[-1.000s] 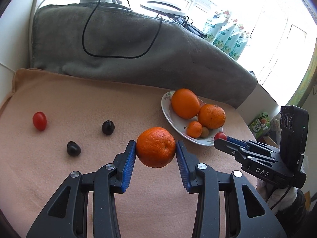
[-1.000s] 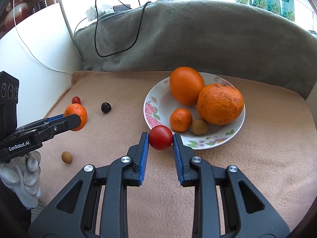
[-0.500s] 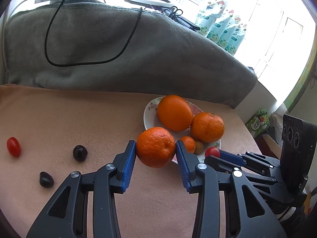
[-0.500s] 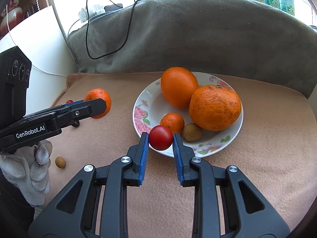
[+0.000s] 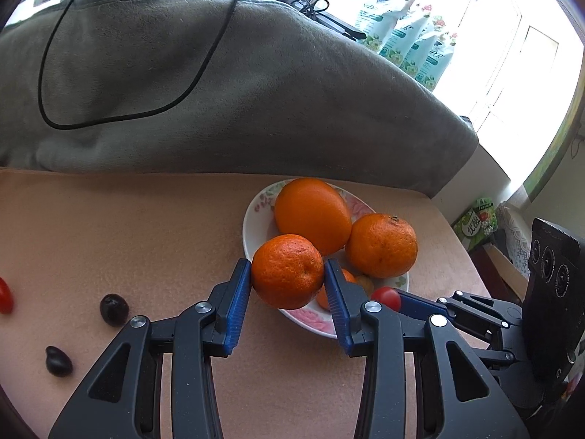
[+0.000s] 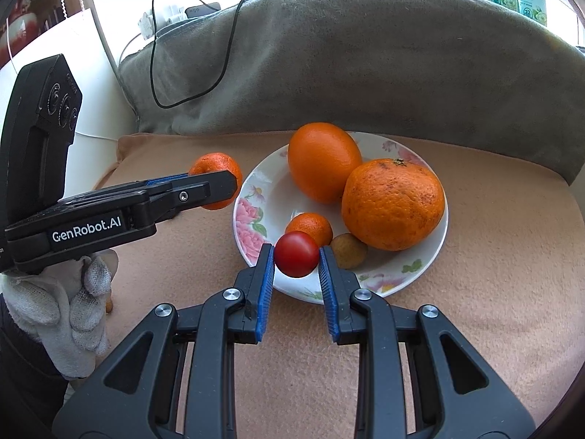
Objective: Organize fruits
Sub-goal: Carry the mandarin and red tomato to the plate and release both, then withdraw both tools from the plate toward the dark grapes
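Gripping: your left tongs are clamped on a mandarin, its pebbled skin pinched between ribbed blue pads on black plastic arms.
Mandarin place: you hold it in the air over the near-left rim of the plate; from the right wrist view it hangs just left of that rim.
Mandarin shape: round, slightly flattened, with no clear long axis; I cannot tell which way its stem end faces.
Right tongs: your right tongs are clamped on a cherry tomato, smooth, glossy and red, held above the plate's near edge.
Tomato shape: nearly a ball; its axis cannot be read.
Plate: glazed white ceramic with pink flowers, shallow and round.
On the plate: a smooth oval orange with its long axis running away from you; a rough, speckled tangerine with its stem end up; a small mandarin; a dull brown round fruit.
Desk: covered in a fuzzy peach cloth.
Loose fruit: two dark glossy ones and a red tomato lie on the cloth at left.
Behind: a grey fleece blanket with a black cable looped over it.
Hand: your white knit glove grips the left tool.
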`<state>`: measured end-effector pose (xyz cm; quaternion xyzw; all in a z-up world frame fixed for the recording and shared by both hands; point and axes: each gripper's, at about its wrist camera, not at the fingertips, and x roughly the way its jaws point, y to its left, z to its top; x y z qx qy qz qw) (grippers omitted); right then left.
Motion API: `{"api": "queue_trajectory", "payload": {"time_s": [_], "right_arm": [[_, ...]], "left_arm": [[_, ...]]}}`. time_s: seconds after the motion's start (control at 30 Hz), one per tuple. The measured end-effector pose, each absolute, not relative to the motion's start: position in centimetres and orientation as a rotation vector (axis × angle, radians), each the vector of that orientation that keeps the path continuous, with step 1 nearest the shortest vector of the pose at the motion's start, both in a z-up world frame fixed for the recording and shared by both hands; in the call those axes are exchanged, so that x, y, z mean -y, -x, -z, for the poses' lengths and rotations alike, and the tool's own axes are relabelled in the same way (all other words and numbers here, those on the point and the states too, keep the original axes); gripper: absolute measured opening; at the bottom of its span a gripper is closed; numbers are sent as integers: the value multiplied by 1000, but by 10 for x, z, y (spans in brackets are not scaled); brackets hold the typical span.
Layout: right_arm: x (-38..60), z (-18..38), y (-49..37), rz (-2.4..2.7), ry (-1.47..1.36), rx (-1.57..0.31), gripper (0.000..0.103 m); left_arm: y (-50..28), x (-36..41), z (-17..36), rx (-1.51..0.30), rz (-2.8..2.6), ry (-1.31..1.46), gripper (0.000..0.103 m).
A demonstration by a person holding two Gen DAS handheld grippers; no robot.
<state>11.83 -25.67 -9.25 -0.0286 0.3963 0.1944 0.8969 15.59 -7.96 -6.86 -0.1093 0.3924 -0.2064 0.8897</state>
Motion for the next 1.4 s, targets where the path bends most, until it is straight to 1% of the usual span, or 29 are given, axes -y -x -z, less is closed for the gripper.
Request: {"api": "queue_trajectory", "payload": {"time_s": [0.4,0.43,0.47,0.53,0.57,0.63,0.7,0.73,0.77,0.83,0.9,0.93,0.97,1.27,1.4], "right_arm": [[255,93,-119,-400,64,-823,26],[255,93,-119,-400,64,-822,29],[256,93,-119,-400,64,-819,36],[256,92,-117,-398,63,-811,44],[257,91,-117,-398,64,-810,44],[257,91,-116,-397,67,-809,45],[256,91,-116,-395,71,-810,46],[256,91,-115,-394,71,-809,49],[256,90,-115,-393,72,-806,55],[256,89,-113,-391,73,-797,63],[255,88,-112,-391,77,-791,67],[255,87,-111,-391,79,-787,70],[255,86,-110,-393,81,-783,74],[253,83,-104,-396,90,-767,87],[253,81,-101,-396,88,-768,89]], "left_arm": [[-159,82,66,-814,423,224,39],[-159,83,66,-814,422,224,40],[-159,83,66,-813,421,225,40],[-159,82,65,-805,418,229,40],[-158,81,64,-801,419,232,40],[-157,80,61,-790,418,234,51],[-157,79,59,-783,417,231,51],[-157,79,58,-781,415,230,51],[-157,79,57,-780,413,227,52],[-155,79,56,-776,406,226,64],[-154,79,55,-774,407,227,65],[-154,80,54,-776,406,227,70],[-154,81,53,-775,402,226,73],[-147,80,48,-762,378,205,73],[-142,79,45,-750,371,197,74]]}}
